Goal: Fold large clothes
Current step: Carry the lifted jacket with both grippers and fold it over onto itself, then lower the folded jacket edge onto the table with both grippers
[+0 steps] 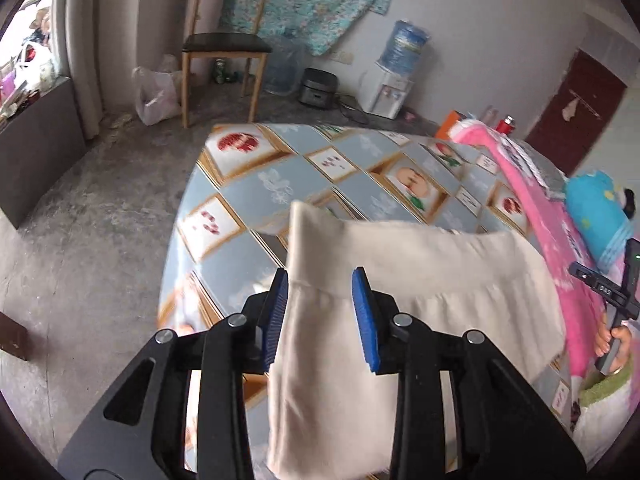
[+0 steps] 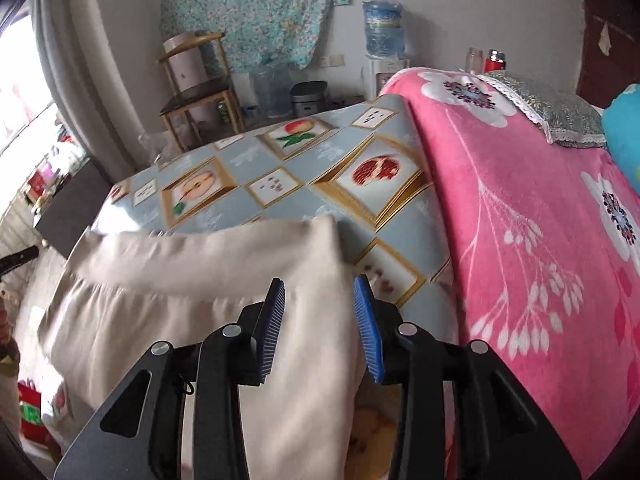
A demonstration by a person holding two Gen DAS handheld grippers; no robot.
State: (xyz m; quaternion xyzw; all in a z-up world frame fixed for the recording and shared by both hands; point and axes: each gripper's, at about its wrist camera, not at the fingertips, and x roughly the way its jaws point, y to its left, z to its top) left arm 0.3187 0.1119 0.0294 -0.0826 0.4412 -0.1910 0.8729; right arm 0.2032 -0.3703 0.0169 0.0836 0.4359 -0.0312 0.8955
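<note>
Now both apart: left gripper (image 1: 320, 276) and right gripper (image 2: 320, 284) jaws loosely straddling beige garment (image 1: 420, 280) waistband between pads.

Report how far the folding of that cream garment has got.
Done: the cream garment is on the fruit-print tablecloth, waistband end forward. In hand: the left gripper and right gripper sit at its two waistband corners, jaws apart, pads not pinching the cloth. Left: no finished fold shows yet; the lower part hangs out of view.
</note>
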